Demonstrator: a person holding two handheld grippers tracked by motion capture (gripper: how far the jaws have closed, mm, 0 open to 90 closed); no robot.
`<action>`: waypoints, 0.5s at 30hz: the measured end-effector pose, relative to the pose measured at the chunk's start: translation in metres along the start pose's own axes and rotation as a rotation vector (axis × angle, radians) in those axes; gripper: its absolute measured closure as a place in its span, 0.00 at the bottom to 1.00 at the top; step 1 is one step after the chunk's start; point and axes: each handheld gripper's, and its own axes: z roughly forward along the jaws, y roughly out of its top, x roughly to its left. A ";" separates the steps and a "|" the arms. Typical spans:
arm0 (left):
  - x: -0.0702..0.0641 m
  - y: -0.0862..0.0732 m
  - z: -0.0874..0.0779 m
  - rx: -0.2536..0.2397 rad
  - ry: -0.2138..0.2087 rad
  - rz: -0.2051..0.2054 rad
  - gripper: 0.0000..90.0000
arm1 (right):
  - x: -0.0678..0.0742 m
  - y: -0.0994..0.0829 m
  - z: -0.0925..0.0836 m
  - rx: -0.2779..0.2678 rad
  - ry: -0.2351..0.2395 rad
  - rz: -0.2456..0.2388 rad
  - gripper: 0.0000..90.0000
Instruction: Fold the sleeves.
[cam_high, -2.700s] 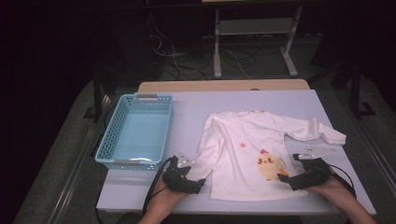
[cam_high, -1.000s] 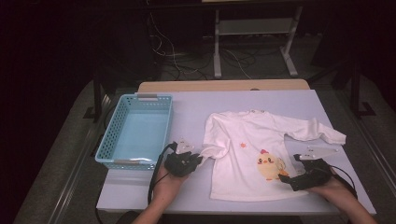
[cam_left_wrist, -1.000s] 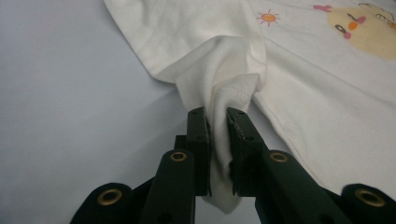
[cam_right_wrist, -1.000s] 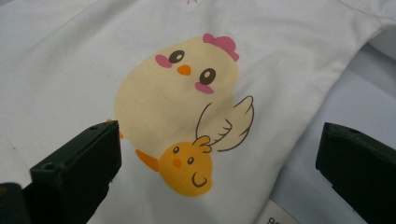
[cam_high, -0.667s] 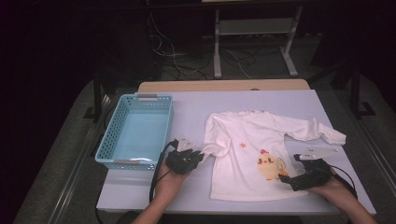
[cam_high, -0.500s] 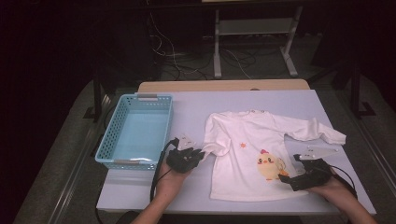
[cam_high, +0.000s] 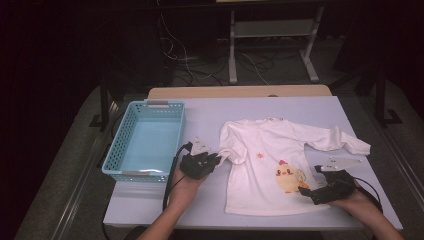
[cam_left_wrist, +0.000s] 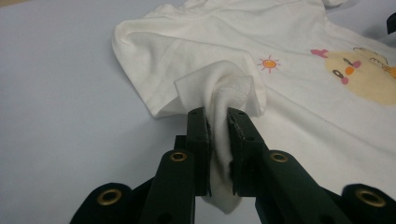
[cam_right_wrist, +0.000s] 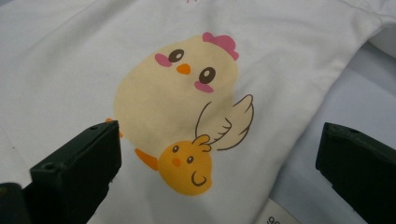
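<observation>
A white long-sleeved child's shirt (cam_high: 265, 165) with a yellow chick print (cam_high: 287, 177) lies flat on the pale table (cam_high: 260, 107). My left gripper (cam_high: 216, 160) is at the shirt's left side, shut on the bunched cuff of the left sleeve (cam_left_wrist: 224, 93); in the left gripper view the left gripper (cam_left_wrist: 217, 121) has cloth pinched between its jaws and hanging below them. My right gripper (cam_high: 305, 192) rests near the shirt's lower right hem. In the right gripper view the right gripper (cam_right_wrist: 217, 144) stands wide open over the chick print (cam_right_wrist: 182, 93), with nothing pinched.
A light blue plastic basket (cam_high: 116, 150) stands left of the shirt, close to my left hand. The shirt's right sleeve (cam_high: 345, 142) stretches toward the table's right edge. A label (cam_right_wrist: 275, 217) shows at the hem. Dark floor, cables and a stand lie beyond the table.
My left gripper has moved from near the front edge up to the left sleeve, taken hold of its cuff, and shifted it slightly toward the shirt's body. The right gripper has stayed put.
</observation>
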 end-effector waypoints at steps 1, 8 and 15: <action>0.001 0.001 0.000 -0.004 -0.001 -0.001 0.88 | 0.000 0.000 0.000 0.000 0.000 -0.001 0.00; 0.005 0.008 0.003 -0.037 -0.011 -0.008 0.88 | 0.000 0.000 0.000 0.001 0.004 -0.001 0.00; 0.008 0.016 0.007 -0.049 -0.019 -0.008 0.88 | 0.000 0.001 0.001 -0.001 0.009 0.002 0.00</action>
